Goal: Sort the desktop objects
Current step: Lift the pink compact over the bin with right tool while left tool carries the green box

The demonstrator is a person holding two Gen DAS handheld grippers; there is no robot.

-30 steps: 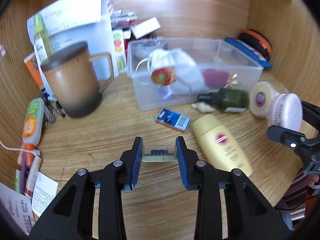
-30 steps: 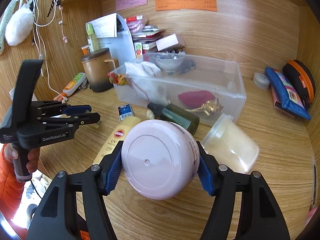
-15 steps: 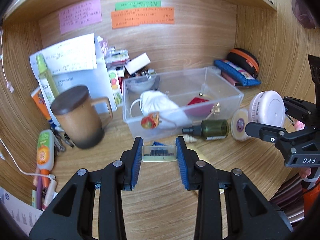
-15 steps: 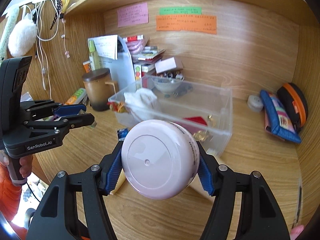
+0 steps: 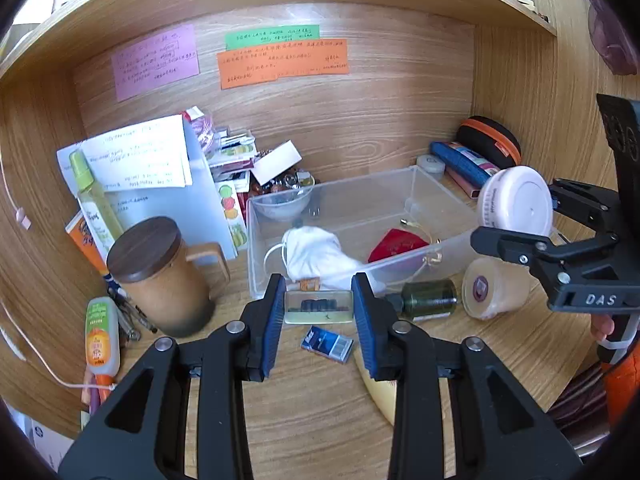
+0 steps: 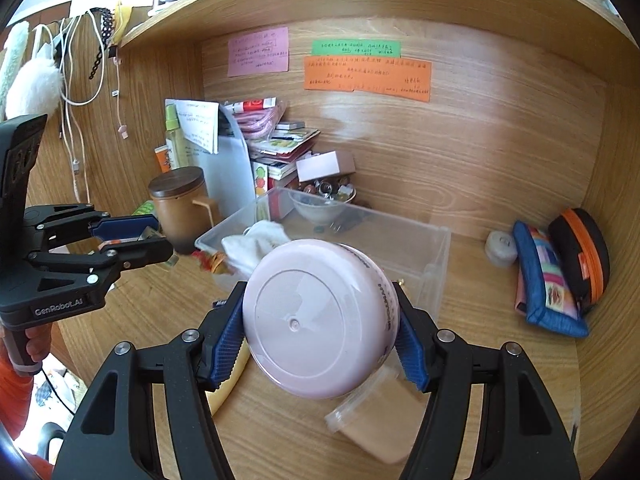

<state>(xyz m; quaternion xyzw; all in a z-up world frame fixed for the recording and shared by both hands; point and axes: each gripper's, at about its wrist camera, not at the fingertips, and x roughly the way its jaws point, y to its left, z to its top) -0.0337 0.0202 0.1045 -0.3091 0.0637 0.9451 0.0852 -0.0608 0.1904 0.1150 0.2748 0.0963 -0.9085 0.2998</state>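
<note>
Grippers first: the left gripper (image 5: 319, 307) clamps a small clear case (image 5: 319, 306) (dark pieces inside); the right gripper (image 6: 320, 334) squeezes a round pink jar (image 6: 320, 322), raised above the desk. A clear plastic bin (image 5: 436, 196) sits at twelve o'clock, a lidded brown mug (image 5: 162, 276) at ten.

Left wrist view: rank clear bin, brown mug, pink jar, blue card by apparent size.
1. clear bin
2. brown mug
3. pink jar, held up in the right gripper nearer the camera, so its true rank against the mug is unsure
4. blue card
</note>
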